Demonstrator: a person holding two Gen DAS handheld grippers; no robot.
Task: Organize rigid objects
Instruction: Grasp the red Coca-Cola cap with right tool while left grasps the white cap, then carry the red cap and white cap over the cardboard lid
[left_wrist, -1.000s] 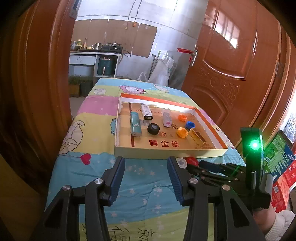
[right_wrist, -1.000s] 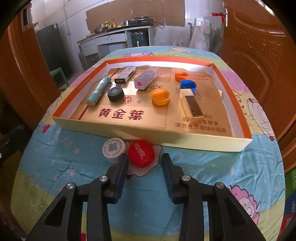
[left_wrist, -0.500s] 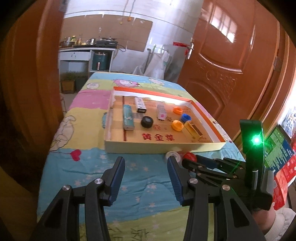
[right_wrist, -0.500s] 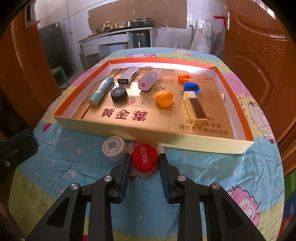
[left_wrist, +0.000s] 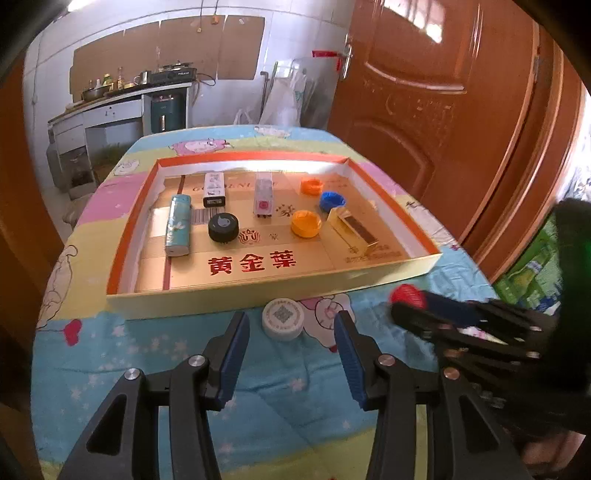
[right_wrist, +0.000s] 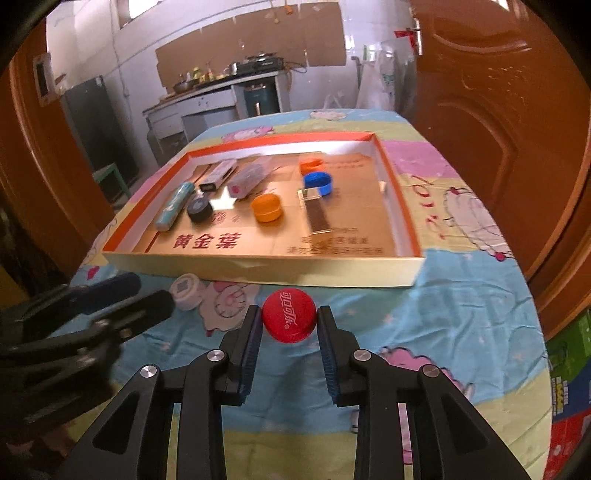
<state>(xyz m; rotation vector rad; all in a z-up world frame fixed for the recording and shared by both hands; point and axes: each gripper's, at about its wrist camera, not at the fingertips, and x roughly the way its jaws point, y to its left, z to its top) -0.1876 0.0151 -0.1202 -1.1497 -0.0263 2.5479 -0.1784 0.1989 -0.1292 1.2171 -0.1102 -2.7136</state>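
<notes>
Red cap (right_wrist: 289, 320) now lifted, seemingly, clamped in right tool (right_wrist: 289, 326), beside tray (right_wrist: 258, 264)

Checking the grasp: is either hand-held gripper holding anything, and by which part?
The right hand-held gripper clamps the red bottle cap by its side rim. The left hand-held gripper holds nothing.

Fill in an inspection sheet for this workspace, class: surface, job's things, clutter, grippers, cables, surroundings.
Surface: cartoon-print tablecloth over the table.
Job's things: shallow box tray holding lighters, a black cap, two orange caps, a blue cap and a gold box; white cap on the cloth before the tray; red cap in the right gripper.
Clutter: nothing seen.
Grippers: left gripper open, short of the white cap; right gripper shut on the red cap.
Cables: wires on the far wall.
Surroundings: wooden door, kitchen counter.
</notes>
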